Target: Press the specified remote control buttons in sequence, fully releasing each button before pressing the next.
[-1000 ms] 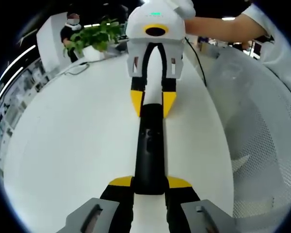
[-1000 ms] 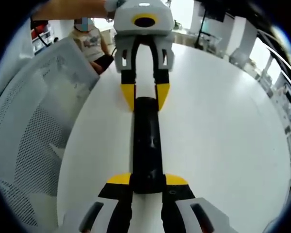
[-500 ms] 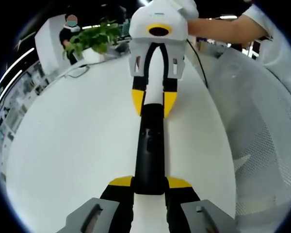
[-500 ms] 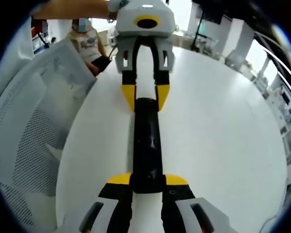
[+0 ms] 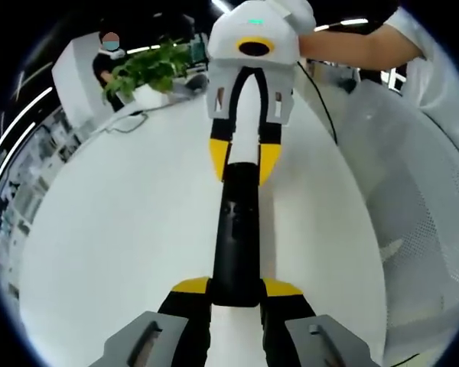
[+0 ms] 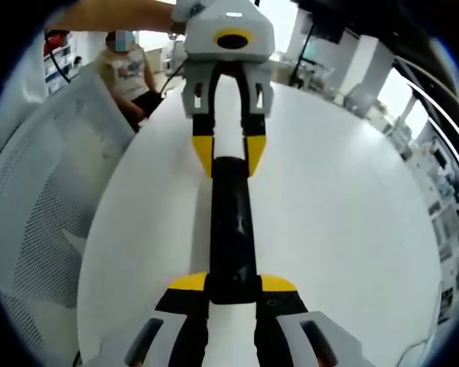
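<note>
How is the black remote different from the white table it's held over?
The remote is black, long and narrow; the table is white and wide. The remote is gripped at both ends, by the left gripper near the camera and the right gripper at the far end, while the table lies bare around it. Both look smooth.

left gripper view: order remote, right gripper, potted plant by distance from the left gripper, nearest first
1. Remote: clamped in the left gripper, running forward.
2. Right gripper: at the remote's far end.
3. Potted plant: farthest, at the table's far left edge.
</note>
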`<state>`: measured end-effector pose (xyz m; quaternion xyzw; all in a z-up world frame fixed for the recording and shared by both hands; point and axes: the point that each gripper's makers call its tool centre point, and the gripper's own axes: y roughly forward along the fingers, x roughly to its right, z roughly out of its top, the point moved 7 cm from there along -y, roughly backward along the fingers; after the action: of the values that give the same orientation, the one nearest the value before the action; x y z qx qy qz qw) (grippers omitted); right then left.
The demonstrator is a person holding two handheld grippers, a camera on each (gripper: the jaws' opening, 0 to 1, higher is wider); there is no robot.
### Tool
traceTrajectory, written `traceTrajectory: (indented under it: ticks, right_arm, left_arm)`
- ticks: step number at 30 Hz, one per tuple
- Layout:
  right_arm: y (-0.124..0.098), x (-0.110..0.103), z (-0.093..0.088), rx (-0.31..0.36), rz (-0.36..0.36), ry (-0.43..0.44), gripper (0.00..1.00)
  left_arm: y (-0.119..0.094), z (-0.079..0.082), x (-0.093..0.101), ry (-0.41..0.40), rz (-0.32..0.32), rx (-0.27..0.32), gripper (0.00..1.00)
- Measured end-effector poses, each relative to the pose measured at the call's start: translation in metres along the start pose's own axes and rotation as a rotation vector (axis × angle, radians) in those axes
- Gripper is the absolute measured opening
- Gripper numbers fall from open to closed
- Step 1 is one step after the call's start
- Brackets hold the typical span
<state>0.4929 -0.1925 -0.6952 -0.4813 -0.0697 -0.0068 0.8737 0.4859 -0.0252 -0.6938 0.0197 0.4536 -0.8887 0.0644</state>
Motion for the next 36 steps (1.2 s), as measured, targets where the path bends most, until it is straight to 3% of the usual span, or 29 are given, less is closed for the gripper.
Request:
traceTrajectory:
  ticks: [12,24,36]
  right_arm:
    - [0.001,0.045,-0.005,0.016,-0.058,0.02,0.19]
    - [0.011,0.092,-0.009,0.004,-0.074,0.005,0.19]
    - [0.029,0.129,-0.022,0.02,-0.077,0.023,0.19]
  left_arm:
    - [0.001,0.006,-0.048,0.042,0.021,-0.01,0.23]
    - [0.013,-0.001,-0.101,0.046,0.028,-0.015,0.23]
    - [0.028,-0.006,-0.136,0.055,0.019,-0.046,0.23]
